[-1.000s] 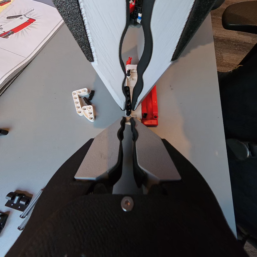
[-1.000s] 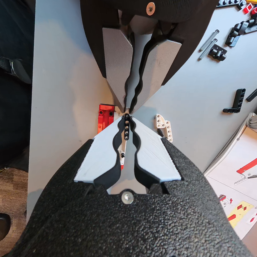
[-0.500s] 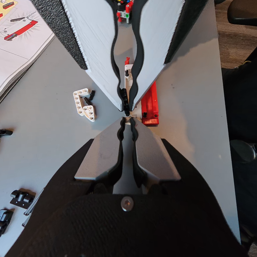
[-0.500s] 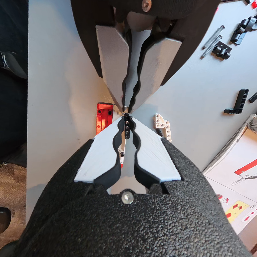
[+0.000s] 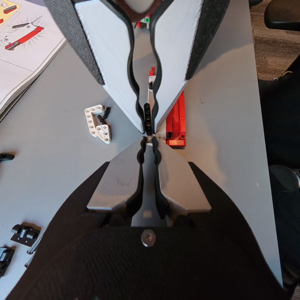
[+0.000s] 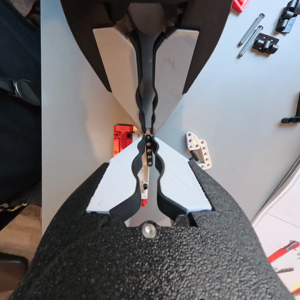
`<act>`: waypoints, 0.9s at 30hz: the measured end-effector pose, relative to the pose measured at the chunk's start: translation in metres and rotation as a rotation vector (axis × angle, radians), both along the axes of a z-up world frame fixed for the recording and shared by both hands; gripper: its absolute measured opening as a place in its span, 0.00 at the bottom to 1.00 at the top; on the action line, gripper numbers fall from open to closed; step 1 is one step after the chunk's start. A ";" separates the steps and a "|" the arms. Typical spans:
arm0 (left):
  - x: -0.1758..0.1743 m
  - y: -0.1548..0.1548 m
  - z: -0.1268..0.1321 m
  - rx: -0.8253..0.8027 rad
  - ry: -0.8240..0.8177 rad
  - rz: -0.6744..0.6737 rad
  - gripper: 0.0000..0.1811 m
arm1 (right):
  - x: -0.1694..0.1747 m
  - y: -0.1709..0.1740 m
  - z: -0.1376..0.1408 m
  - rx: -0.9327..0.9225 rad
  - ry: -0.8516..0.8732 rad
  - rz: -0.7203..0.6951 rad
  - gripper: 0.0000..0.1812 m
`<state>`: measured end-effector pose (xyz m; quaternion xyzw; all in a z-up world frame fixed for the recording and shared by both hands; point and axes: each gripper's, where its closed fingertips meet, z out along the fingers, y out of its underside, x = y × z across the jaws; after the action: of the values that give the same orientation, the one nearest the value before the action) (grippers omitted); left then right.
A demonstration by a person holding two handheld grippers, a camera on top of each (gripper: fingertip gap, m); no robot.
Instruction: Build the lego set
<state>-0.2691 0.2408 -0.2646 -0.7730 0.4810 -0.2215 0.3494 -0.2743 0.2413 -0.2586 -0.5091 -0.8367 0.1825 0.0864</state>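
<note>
The right gripper (image 6: 148,138) pinches a thin black holed plastic beam (image 6: 149,151), its long axis along the jaws, tip meeting the white-and-red plastic assembly (image 5: 176,128) nipped by the left gripper (image 5: 148,139).

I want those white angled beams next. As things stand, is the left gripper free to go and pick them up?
Probably not yet. The left gripper is shut on the white assembly. The white angled beams lie uncovered on the table beside it, so letting go first should clear the way.
</note>
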 end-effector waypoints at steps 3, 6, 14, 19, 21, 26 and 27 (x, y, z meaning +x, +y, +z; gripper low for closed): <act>0.000 0.000 0.000 0.005 0.001 0.001 0.02 | 0.003 0.002 0.004 -0.016 0.082 -0.058 0.04; 0.000 0.000 0.000 -0.005 -0.003 0.002 0.02 | 0.004 0.004 0.015 -0.049 0.166 -0.119 0.05; -0.001 0.002 0.001 -0.001 -0.006 0.013 0.02 | 0.023 0.038 0.046 0.010 0.334 -0.324 0.05; -0.001 0.001 0.001 -0.009 -0.009 0.009 0.02 | 0.041 0.046 0.031 0.032 0.377 -0.434 0.06; -0.001 0.002 0.001 -0.007 -0.009 0.013 0.02 | 0.040 0.049 0.026 0.082 0.384 -0.459 0.06; -0.002 0.004 0.001 0.028 0.005 0.029 0.02 | 0.039 0.065 0.027 0.208 0.409 -0.518 0.08; -0.002 0.004 0.001 0.033 0.009 0.033 0.03 | 0.038 0.067 0.028 0.224 0.418 -0.523 0.08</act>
<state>-0.2714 0.2451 -0.2634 -0.7760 0.4732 -0.2046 0.3635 -0.2366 0.3087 -0.2303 -0.6452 -0.6569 0.1616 0.3551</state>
